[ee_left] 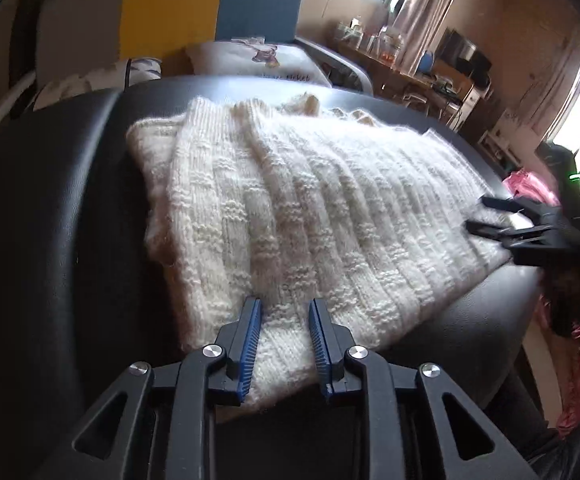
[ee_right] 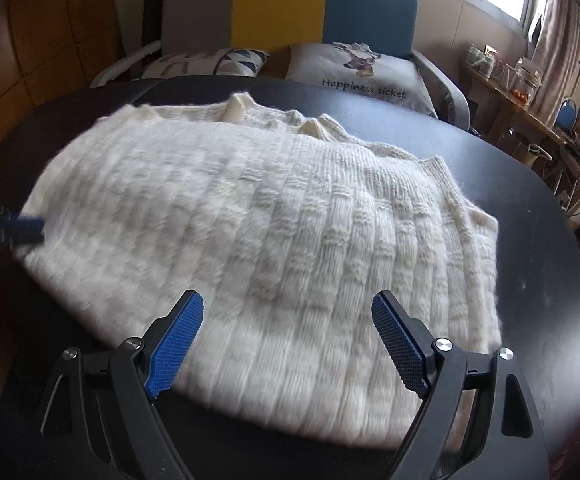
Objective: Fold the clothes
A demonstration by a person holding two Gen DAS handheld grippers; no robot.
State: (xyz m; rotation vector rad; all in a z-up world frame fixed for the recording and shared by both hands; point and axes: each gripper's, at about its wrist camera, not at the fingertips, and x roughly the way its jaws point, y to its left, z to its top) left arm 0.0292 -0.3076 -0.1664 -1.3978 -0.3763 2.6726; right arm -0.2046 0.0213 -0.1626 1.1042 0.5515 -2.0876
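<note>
- The cream knitted sweater (ee_right: pixel 258 216) lies folded flat on the black counter (ee_right: pixel 529 240), its near hem just under me.
- My left gripper (ee_left: pixel 284 312) has its jaws a little apart, straddling the sweater's near edge without pinching it.
- My right gripper (ee_right: pixel 288 304) hovers at the same hem, jaws wide apart and empty.
- I judge a fold is midway; next both need to clamp the hem and carry it towards the collar.
- No containers visible.
</note>
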